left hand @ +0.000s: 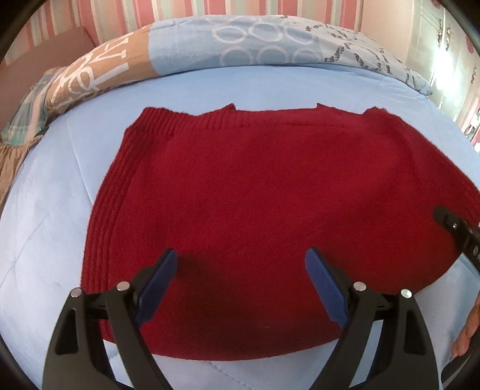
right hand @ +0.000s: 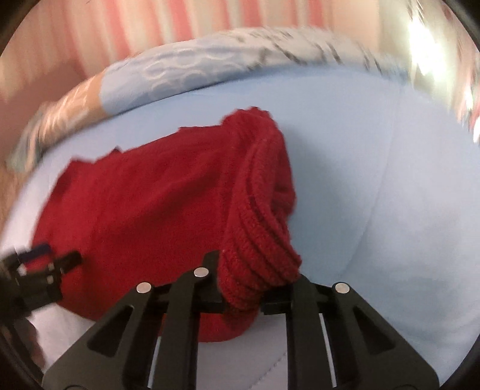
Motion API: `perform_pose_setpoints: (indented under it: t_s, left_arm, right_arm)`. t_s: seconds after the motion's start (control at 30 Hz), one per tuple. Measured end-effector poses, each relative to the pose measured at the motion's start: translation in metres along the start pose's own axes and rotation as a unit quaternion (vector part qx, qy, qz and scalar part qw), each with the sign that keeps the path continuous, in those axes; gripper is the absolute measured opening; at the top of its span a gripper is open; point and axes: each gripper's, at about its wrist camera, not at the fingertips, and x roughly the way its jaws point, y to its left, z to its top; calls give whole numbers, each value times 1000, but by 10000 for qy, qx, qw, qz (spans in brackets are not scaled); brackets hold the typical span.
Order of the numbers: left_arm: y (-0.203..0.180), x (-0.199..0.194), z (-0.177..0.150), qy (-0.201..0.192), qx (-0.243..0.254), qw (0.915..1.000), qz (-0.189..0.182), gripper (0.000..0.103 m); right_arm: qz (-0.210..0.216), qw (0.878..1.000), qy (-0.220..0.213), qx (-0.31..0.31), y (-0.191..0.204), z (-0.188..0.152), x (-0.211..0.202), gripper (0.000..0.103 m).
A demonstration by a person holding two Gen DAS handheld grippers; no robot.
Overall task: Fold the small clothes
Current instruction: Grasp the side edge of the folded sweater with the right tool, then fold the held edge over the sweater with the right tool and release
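Note:
A dark red knit sweater [left hand: 255, 195] lies flat on a light blue bedspread [left hand: 54, 240], ribbed hem along its left side. My left gripper [left hand: 241, 261] is open and empty, its blue pads just above the sweater's near edge. My right gripper [right hand: 255, 285] is shut on the sweater's ribbed right edge [right hand: 258, 228] and lifts it off the bed; the rest of the sweater [right hand: 135, 210] still lies flat. The right wrist view is motion-blurred. The right gripper's tip shows at the right edge of the left wrist view [left hand: 459, 234]. The left gripper shows at the left in the right wrist view [right hand: 39, 270].
A patterned blue and brown duvet [left hand: 210, 45] is bunched along the far side of the bed. Behind it stands a pink striped wall [left hand: 120, 15]. Bare blue bedspread [right hand: 390, 180] stretches right of the sweater.

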Motion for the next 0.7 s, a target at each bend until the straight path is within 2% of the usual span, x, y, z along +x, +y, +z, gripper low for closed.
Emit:
perform_pose_setpoints:
  t_s: [0.2, 0.6, 0.7]
  left_arm:
    - [0, 4, -3, 13, -17, 10000, -20, 88]
    - [-2, 15, -8, 35, 126, 9999, 108, 94]
    - [3, 11, -7, -13, 40, 10000, -28, 94]
  right_arm:
    - [-399, 9968, -202, -658, 21, -6, 1, 14]
    - [-171, 9984, -376, -393, 45, 4, -10, 14]
    - [-131, 9983, -470, -312, 53, 8, -14, 14]
